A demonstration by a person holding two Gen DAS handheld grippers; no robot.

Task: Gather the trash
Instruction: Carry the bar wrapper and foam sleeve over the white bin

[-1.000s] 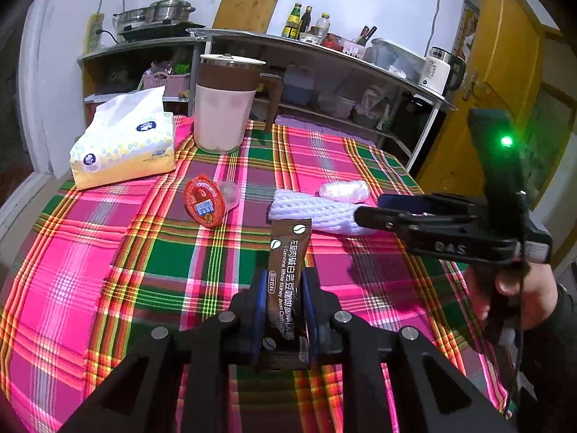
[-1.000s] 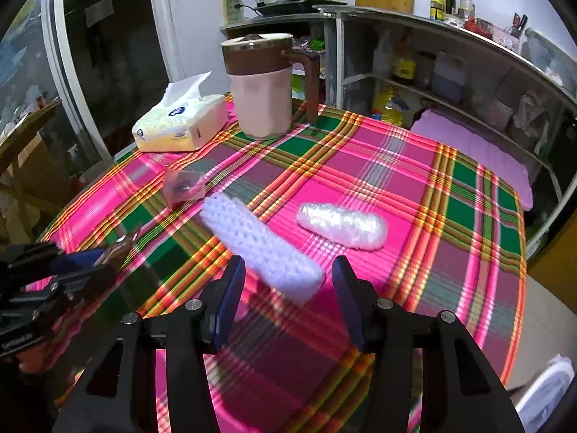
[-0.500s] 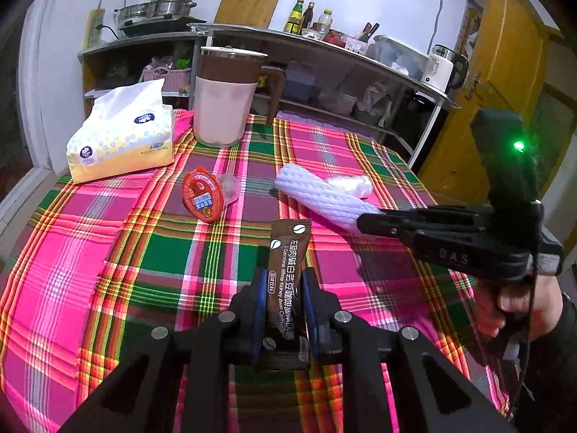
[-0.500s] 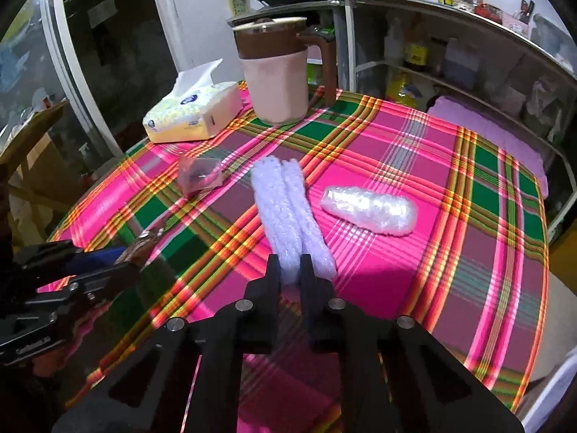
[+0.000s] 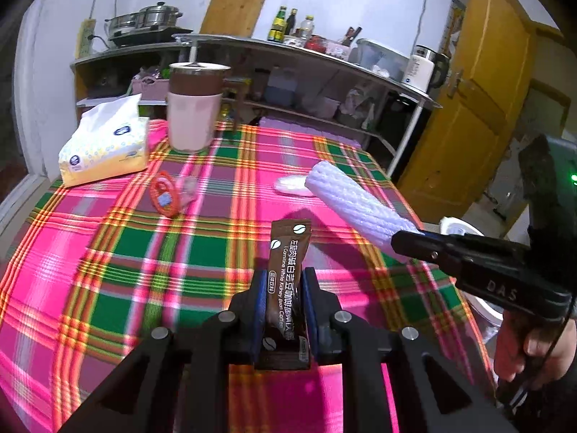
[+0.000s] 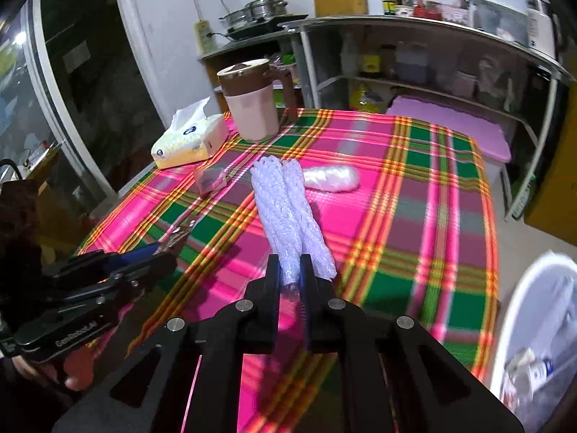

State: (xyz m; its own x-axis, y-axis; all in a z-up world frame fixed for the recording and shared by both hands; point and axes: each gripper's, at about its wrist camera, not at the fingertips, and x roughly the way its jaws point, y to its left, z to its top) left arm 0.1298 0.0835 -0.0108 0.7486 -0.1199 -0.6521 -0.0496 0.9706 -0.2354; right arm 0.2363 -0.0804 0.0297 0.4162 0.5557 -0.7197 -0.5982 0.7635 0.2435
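Note:
My left gripper [image 5: 285, 281] is shut on a brown coffee sachet [image 5: 286, 270] and holds it upright above the plaid tablecloth [image 5: 108, 252]. My right gripper [image 6: 290, 270] is shut on a white foam net sleeve [image 6: 285, 213], lifted off the table; it also shows in the left wrist view [image 5: 357, 209]. A clear plastic wrap bundle [image 6: 330, 178] and a small jelly cup with a red lid [image 5: 167, 196] lie on the cloth. A white trash bin [image 6: 541, 335] with trash inside stands at the lower right, beside the table.
A pink and brown jug [image 5: 194, 108] and a tissue pack [image 5: 104, 144] stand at the far left of the table. Metal shelves [image 5: 324, 72] with bottles and pots run behind. A yellow door [image 5: 479, 108] is to the right.
My right gripper closed on the foam net sleeve and lifted it up and toward the table's right edge. The left gripper kept the sachet and rose slightly.

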